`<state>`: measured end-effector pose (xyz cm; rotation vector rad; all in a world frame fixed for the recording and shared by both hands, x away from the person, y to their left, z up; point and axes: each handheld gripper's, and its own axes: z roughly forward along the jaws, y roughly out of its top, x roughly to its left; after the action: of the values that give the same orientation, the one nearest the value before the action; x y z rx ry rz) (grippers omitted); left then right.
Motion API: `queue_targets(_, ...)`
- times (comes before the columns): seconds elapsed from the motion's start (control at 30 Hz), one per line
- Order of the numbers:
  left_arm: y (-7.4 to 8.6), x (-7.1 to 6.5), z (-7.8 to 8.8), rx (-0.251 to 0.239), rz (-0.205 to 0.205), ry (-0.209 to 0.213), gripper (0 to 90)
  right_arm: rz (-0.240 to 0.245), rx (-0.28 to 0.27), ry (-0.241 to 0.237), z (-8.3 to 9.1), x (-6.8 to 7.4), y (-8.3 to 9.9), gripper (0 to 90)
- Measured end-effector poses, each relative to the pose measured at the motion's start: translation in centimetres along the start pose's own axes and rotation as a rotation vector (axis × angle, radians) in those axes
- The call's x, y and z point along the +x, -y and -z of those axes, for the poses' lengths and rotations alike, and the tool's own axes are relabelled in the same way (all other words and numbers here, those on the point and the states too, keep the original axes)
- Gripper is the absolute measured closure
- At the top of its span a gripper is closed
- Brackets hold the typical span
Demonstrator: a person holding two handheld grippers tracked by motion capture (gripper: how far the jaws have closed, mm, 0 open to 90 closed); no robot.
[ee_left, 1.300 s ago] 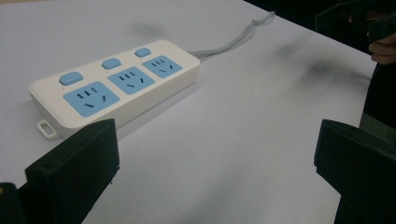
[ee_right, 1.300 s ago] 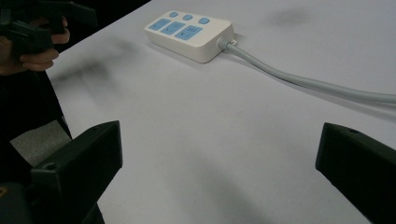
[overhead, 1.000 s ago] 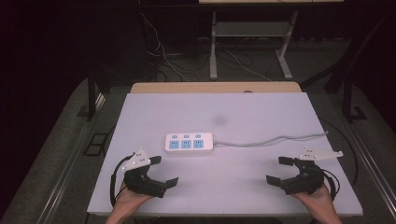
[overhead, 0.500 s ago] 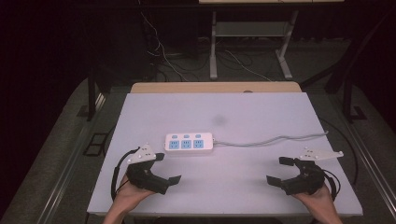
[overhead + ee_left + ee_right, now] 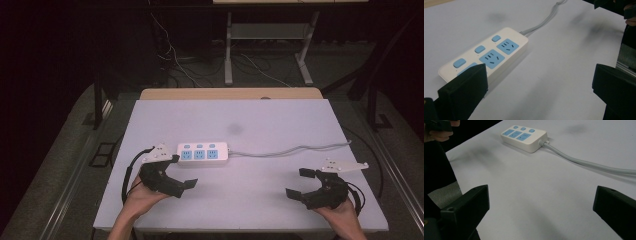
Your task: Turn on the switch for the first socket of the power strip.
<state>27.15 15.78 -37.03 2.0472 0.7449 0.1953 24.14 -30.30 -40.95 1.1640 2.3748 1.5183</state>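
Observation:
A white power strip [image 5: 202,152] with blue sockets and buttons lies flat near the middle of the white table [image 5: 280,120]. Its grey cable [image 5: 290,150] runs off to the right. My left gripper [image 5: 181,171] stands open just in front of the strip's left end, with nothing between its jaws. In the left gripper view the strip [image 5: 486,56] lies close behind the left jaw, and the gripper [image 5: 540,82] is wide open. My right gripper [image 5: 298,183] is open over bare table at the front right. From it the strip [image 5: 524,136] and cable [image 5: 586,163] show farther off.
A faint dark smudge [image 5: 235,128] marks the table behind the strip. A wooden edge [image 5: 230,93] borders the table's far side. Beyond it, loose cables [image 5: 175,55] and a metal stand [image 5: 267,35] sit on the dark floor.
My left gripper has moved forward and a little right, up to the power strip's left end. The right gripper has stayed put.

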Motion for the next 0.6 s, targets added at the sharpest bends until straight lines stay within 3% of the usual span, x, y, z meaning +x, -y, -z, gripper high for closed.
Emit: queue_targets(0.6, -2.7, 1.3, -0.9, 0.043, -0.023, -0.003, 0.0, 0.002, 0.0, 0.007, 0.2, 0.0, 0.1, 0.2)
